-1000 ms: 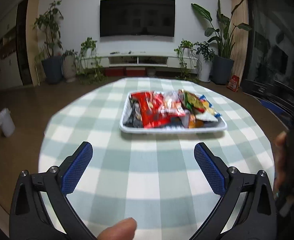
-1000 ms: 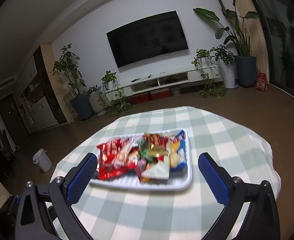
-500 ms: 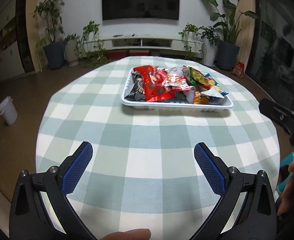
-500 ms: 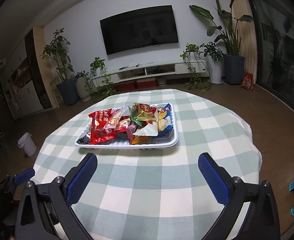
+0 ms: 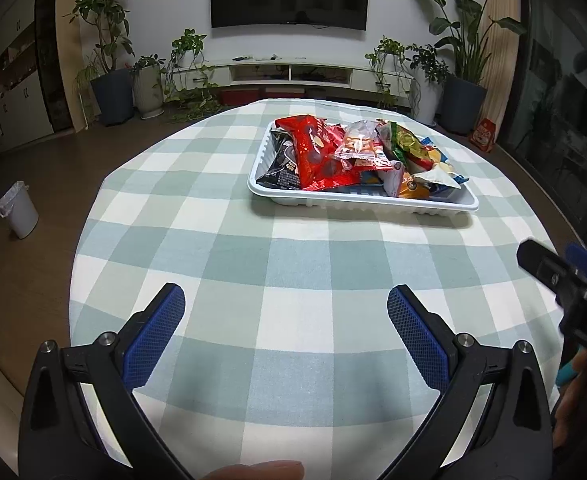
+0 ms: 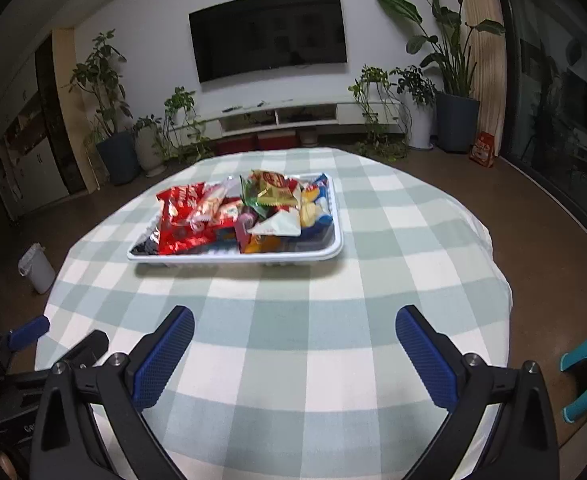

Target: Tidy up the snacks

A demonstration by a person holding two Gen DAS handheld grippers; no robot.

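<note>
Both tongs are spread wide and empty. The left tongs [image 5: 285,328] and right tongs [image 6: 293,344] hover over the near part of the counter [image 5: 221,264], which carries a green-and-white check cloth. Neither touches anything.

The snacks [image 5: 357,156] lie heaped in a white tray [image 5: 369,202] on the far half of the counter, well apart from both tongs. A large red packet [image 6: 179,220] lies on the left of the pile, a clear-wrapped red and white one [image 5: 359,148] lies on top of it, and a green and yellow packet [image 6: 271,194] rides high toward the right.

Handling judgement: the packets look light, soft and crinkly — the film is probably slippery, and the contents may crush. Take hold at a sealed edge or corner, topmost packet first, with gentle pressure. The tray appears thin and light — it may slide if a packet drags.

Sorting has not begun, and no destination is visible.
</note>
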